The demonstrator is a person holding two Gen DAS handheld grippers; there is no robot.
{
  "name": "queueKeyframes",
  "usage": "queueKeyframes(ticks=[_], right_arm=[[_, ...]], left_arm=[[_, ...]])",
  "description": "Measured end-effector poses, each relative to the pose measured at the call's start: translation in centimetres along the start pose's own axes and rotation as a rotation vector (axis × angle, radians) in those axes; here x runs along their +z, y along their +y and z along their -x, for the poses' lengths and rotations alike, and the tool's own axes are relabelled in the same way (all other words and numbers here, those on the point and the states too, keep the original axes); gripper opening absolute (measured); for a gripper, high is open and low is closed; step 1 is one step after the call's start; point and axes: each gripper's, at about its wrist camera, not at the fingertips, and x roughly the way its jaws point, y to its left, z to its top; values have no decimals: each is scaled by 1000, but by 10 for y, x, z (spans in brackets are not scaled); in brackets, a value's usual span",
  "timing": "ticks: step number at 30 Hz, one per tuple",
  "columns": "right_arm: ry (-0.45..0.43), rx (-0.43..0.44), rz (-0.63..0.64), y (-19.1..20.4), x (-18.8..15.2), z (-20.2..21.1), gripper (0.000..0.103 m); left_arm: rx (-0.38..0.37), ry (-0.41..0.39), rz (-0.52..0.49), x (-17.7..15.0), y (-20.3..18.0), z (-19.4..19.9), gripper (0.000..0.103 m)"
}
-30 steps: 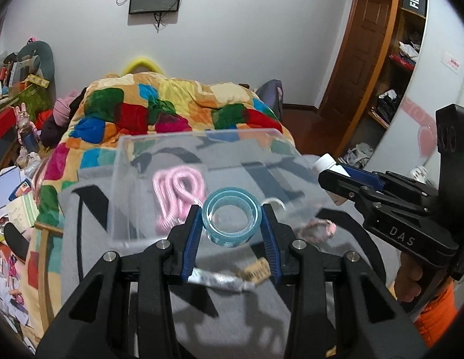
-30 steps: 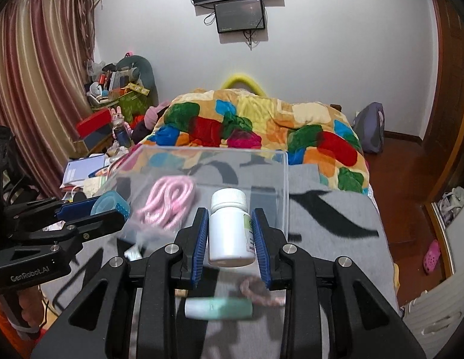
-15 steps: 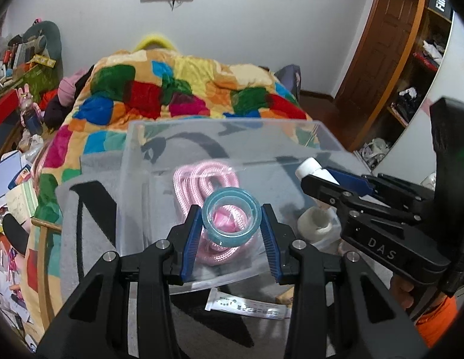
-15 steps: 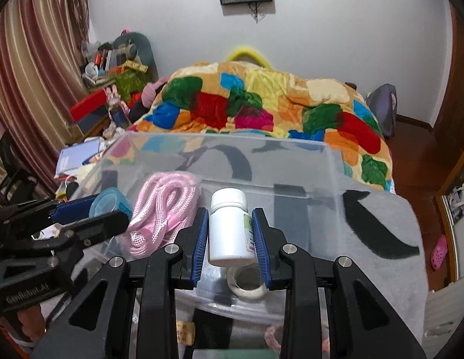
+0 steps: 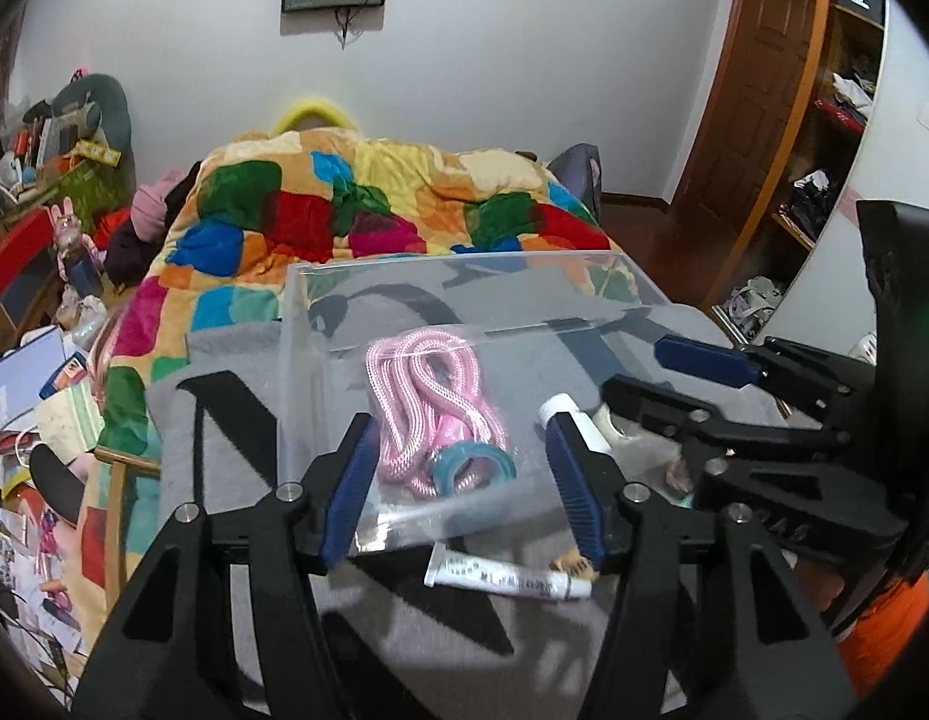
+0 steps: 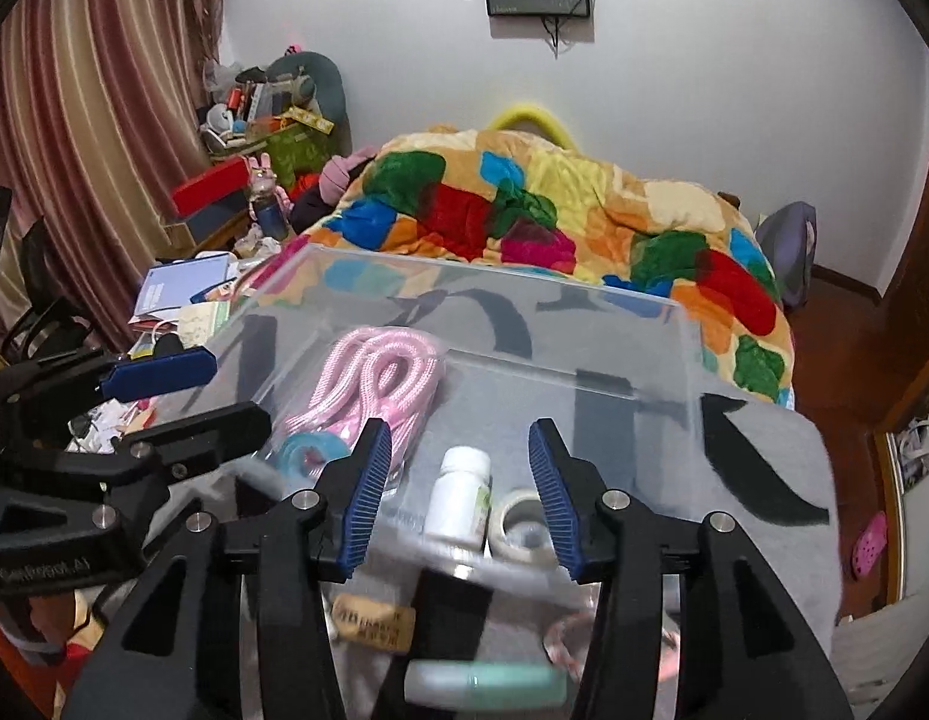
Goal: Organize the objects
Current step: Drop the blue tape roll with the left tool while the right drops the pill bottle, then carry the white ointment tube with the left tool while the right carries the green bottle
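Observation:
A clear plastic box [image 5: 296, 360] [image 6: 686, 360] stands on a grey blanket. Inside lie a bagged pink rope [image 5: 428, 396] [image 6: 374, 378], a blue tape roll [image 5: 473, 465] [image 6: 308, 450], a white pill bottle [image 6: 461, 498] [image 5: 569, 414] and a white tape roll [image 6: 521, 519]. My left gripper [image 5: 461, 492] is open and empty above the blue tape roll. My right gripper [image 6: 461, 492] is open and empty above the white bottle. Each gripper shows in the other's view, the right [image 5: 704, 372] and the left [image 6: 164, 396].
In front of the box on the blanket lie a white tube [image 5: 506, 579], a tan tag [image 6: 374, 621], a mint-green tube [image 6: 485, 684] and a pink hair tie [image 6: 563, 642]. A patchwork quilt [image 5: 356, 210] covers the bed behind. Clutter fills the left side.
Both grippers opened over the box. The blue tape roll dropped from the left gripper onto the rope bag, and the white bottle dropped from the right gripper beside the white tape roll.

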Motion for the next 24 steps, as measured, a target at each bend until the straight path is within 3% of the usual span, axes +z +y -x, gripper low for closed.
queueKeyframes(ticks=[7, 12, 16, 19, 24], right_arm=[[-13, -9, 40, -3, -31, 34, 44], [46, -17, 67, -9, -65, 40, 52], [109, -20, 62, -15, -85, 28, 52], [132, -17, 15, -22, -90, 21, 52], [129, -7, -105, -32, -89, 17, 52]], left_arm=[[-12, 43, -34, -32, -5, 8, 59], [-3, 133, -67, -62, -7, -10, 59], [-41, 208, -19, -73, -6, -29, 59], [-55, 208, 33, -67, -8, -34, 59], [-37, 160, 93, -53, -15, -37, 69]])
